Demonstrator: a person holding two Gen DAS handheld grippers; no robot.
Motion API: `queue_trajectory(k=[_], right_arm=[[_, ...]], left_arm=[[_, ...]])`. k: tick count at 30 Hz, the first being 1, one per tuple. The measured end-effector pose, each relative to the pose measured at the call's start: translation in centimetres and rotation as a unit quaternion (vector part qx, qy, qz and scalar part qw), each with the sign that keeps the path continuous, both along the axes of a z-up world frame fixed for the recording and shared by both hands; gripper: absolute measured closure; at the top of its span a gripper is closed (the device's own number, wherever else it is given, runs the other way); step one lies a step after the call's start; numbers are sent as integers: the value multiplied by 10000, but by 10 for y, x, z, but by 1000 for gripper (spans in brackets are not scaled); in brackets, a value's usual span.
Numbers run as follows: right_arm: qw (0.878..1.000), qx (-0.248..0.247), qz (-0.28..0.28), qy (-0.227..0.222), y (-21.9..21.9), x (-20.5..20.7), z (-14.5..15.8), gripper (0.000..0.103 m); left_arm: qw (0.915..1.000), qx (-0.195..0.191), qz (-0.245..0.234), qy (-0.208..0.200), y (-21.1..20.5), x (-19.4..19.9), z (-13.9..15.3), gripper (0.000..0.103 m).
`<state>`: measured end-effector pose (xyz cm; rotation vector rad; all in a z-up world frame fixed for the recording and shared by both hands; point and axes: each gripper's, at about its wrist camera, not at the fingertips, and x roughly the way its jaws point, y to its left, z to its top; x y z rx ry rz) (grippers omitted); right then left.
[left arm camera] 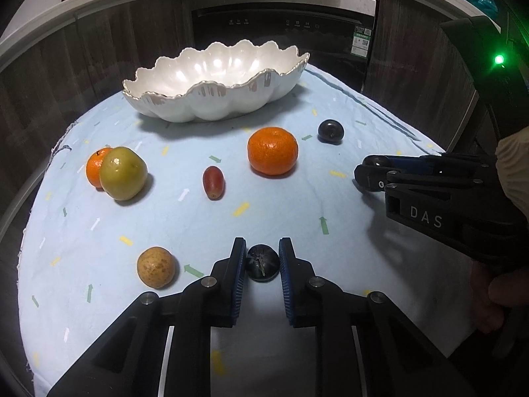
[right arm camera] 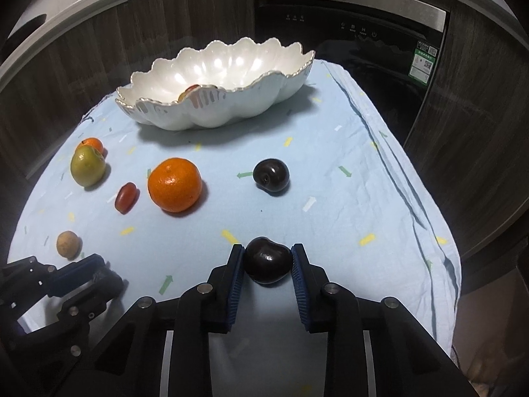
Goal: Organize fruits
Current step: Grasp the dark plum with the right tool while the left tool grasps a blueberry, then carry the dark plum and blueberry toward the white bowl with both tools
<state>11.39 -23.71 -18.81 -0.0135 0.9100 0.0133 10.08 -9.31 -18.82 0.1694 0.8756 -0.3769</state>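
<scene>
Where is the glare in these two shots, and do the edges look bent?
Left wrist view: bright glare patches inside the white bowl, countertop edge bowed by fisheye, green lamp flare at right. Right wrist view: same bowl glare, cabinets curve, corners dark.

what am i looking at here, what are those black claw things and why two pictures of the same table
Those are hand-held grippers, one in each of a person's hands, with a camera on each looking along its fingers. So both pictures show one table from two spots. The left gripper is shut on a small dark fruit; the right gripper is shut on a dark plum. On the blue cloth lie a big orange, a small orange behind a green fruit, a red oblong fruit, a brown fruit and another plum. Behind stands a white scalloped bowl with something reddish inside.
</scene>
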Motion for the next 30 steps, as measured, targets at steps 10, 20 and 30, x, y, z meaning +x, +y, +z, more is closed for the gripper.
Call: queue_trajectory(k=[10,20,30], right_arm=[[9998,4,34,-209,1,-4,12,73],[9993,-74,174,-315,11,-6,26,73],[9988,-101,240,-410,20,2,42,73]], left_arm=[[9998,-29,191,-67,6,4,6,82],[9988,29,466,-123,14,18,14,82],[9979,-38,627,-154,20,29,25,82]])
